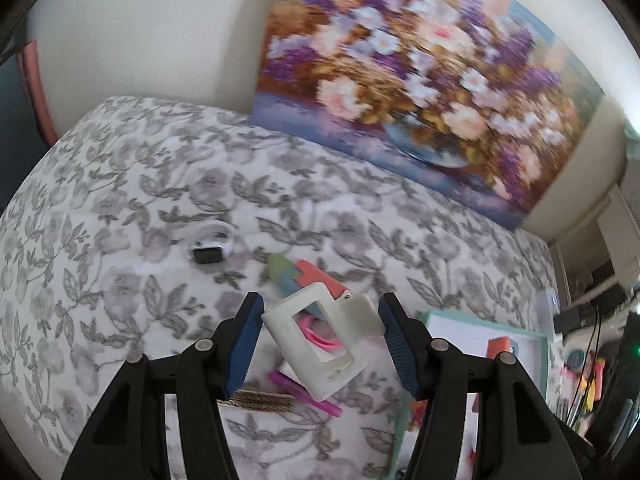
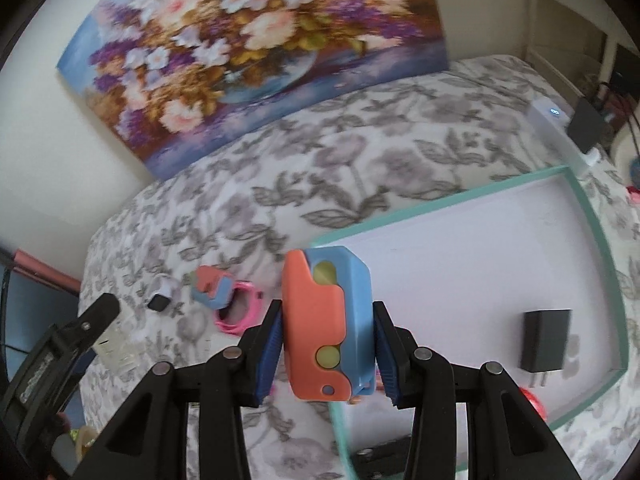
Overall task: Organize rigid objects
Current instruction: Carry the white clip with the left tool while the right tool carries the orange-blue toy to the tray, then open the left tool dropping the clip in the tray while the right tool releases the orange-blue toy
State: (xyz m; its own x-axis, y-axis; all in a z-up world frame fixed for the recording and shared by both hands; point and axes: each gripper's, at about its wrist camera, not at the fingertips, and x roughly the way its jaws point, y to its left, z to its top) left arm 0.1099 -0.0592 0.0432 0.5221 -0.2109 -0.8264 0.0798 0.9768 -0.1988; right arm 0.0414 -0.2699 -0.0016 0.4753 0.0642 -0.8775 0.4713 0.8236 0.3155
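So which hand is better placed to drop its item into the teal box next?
Right, probably. The right tool holds the orange-blue toy at the teal box edge; the left tool holds the white frame over the bedspread.

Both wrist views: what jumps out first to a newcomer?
The big floral painting leaning on the wall behind the grey leaf-print bed. Then the loads: the left gripper clamps a white rectangular plastic frame, and the right gripper clamps an orange-and-blue plastic toy beside the teal-rimmed white tray.
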